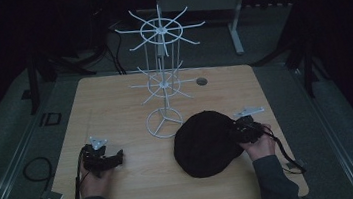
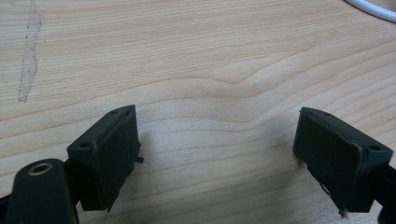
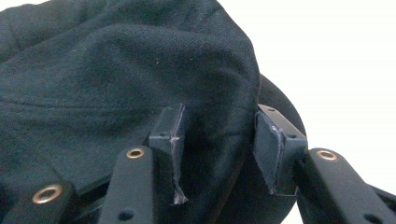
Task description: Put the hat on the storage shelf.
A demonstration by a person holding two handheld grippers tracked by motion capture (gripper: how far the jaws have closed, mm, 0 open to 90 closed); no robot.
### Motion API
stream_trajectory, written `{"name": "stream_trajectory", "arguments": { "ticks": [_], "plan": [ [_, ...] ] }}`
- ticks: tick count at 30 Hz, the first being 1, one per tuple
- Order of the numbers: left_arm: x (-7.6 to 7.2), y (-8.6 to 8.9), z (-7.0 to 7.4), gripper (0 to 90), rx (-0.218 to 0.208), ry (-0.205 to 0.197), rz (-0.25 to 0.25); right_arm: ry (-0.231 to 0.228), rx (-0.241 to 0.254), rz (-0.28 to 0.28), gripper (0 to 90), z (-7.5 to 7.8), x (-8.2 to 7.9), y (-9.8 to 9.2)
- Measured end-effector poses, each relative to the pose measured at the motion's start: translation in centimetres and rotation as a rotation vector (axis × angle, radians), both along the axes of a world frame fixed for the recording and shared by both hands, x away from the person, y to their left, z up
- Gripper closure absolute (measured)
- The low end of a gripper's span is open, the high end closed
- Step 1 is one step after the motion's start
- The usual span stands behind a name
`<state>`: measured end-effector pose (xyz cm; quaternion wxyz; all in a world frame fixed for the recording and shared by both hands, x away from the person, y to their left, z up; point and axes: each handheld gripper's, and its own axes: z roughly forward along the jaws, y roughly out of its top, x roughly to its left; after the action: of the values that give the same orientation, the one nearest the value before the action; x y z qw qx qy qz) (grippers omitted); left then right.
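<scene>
The right gripper (image 3: 217, 140) has its jaws set fairly wide around a fold at the edge of the black cap (image 1: 205, 144), one pad on each side, not clearly pinching yet. The cap sits on the wooden table (image 1: 114, 101) near the front right. The left gripper (image 2: 219, 154) rests wide open over bare wood. Further back stands the white wire rack (image 1: 165, 80).

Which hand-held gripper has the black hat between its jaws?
The right hand-held gripper: its jaws straddle a fold of the black hat. The left hand-held gripper stands open over bare table.
</scene>
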<state>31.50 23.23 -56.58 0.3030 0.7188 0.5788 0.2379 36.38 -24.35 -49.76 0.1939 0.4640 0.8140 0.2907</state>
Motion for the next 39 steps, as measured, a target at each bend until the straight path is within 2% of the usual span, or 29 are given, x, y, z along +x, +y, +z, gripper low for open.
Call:
{"name": "stream_trajectory", "arguments": {
  "ticks": [11, 14, 20, 22, 24, 27, 30, 35, 37, 39],
  "plan": [
    [0.0, 0.0, 0.0, 14.9, 0.0, 0.0, -0.001, 0.031, -0.035, 0.008, 52.3, -0.6, 2.0, 0.9],
    [0.0, 0.0, 0.0, 14.9, 0.0, 0.0, -0.001, 0.035, -0.059, 0.01, 51.8, -0.7, 2.2, 1.2],
    [0.0, -0.1, 0.0, 14.9, 0.0, 0.0, -0.001, 0.069, -0.106, -0.025, 48.5, -0.7, 2.7, 1.8],
    [0.0, -0.1, 0.0, 14.9, 0.0, 0.0, -0.001, 0.079, -0.097, -0.044, 48.6, -0.7, 2.9, 1.8],
    [0.0, -0.1, 0.0, 14.9, 0.0, 0.0, -0.001, 0.088, -0.102, -0.06, 50.7, -0.7, 3.0, 2.0],
    [0.0, -0.1, 0.0, 14.9, 0.0, -0.001, -0.001, 0.082, -0.148, -0.05, 56.1, -0.7, 3.1, 2.2],
    [0.0, -0.1, 0.0, 14.9, 0.0, -0.001, -0.001, 0.068, -0.204, -0.033, 65.8, -0.7, 3.2, 2.4],
    [0.0, -0.1, 0.0, 14.9, 0.0, -0.001, -0.001, 0.065, -0.238, -0.055, 74.8, -0.6, 3.3, 2.7],
    [0.0, -0.1, 0.0, 14.9, 0.0, -0.001, -0.001, 0.063, -0.232, -0.066, 76.8, -0.6, 3.4, 2.7],
    [0.0, -0.1, 0.0, 14.9, 0.0, 0.0, -0.001, 0.061, -0.201, -0.082, 78.0, -0.5, 3.5, 2.5]
  ]
}}
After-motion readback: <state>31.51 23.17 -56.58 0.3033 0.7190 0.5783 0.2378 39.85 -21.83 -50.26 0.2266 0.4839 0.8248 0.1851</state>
